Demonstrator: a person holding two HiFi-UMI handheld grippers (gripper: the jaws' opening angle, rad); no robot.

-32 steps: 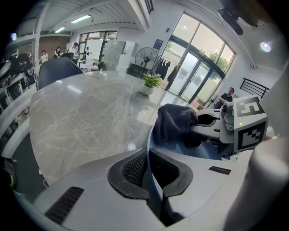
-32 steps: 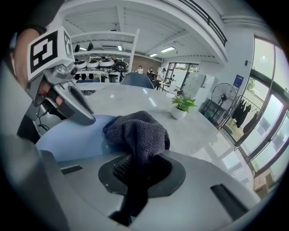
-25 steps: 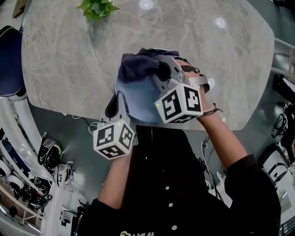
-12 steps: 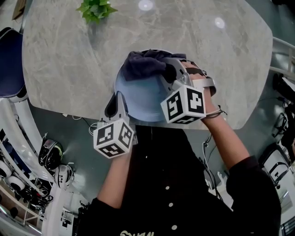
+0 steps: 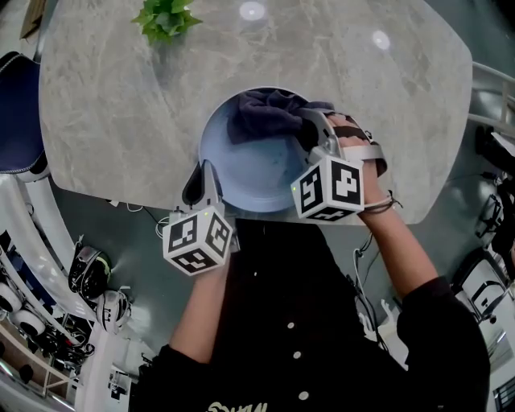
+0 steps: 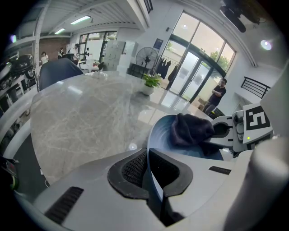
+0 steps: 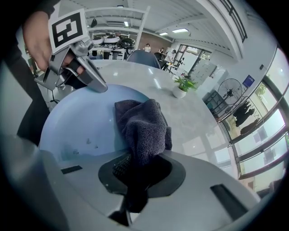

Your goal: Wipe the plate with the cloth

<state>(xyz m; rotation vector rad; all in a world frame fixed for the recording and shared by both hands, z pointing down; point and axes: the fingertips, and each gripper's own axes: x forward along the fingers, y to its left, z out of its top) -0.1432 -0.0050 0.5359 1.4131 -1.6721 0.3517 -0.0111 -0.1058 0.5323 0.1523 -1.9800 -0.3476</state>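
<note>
Left gripper (image 6: 148, 158) pinching plate (image 5: 249, 177) rim, right gripper (image 7: 137, 169) — clamping cloth (image 7: 143, 124)

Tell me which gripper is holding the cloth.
The right gripper: its jaws are shut on the dark cloth. The left gripper pinches the plate by its rim instead.

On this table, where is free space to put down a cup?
Bare table lies left of the plate, on this side of the plant, and again right of the right gripper. The near edge is crowded: the left gripper clamps the plate's rim, the right holds the cloth on it.
</note>
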